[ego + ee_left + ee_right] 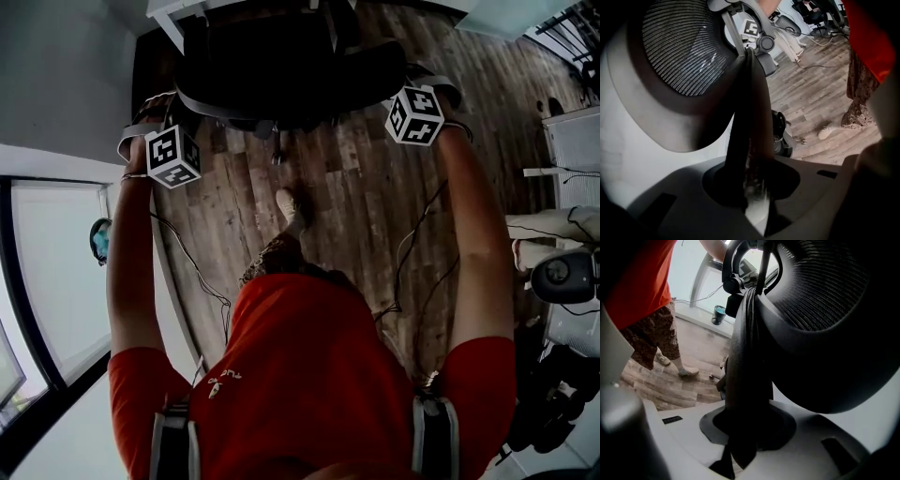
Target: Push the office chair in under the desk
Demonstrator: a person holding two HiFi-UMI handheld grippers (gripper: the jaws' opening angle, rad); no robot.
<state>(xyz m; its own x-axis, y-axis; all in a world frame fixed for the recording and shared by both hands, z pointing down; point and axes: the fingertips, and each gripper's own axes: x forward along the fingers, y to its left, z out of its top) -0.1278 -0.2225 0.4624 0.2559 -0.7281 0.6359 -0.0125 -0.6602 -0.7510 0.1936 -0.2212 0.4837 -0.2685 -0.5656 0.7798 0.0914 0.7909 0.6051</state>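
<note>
The black office chair stands at the top of the head view, close to the white desk. My left gripper is shut on the left edge of the chair's backrest, and my right gripper is shut on its right edge. In the left gripper view the dark backrest edge runs up out of my left gripper, beside the mesh back. The right gripper view shows the same: the backrest edge is pinched in my right gripper, and the mesh is to the right.
Wood plank floor lies under the chair, with the person's shoe just behind it. Cables trail across the floor. A glass wall and a teal object are at the left. White and black equipment crowds the right side.
</note>
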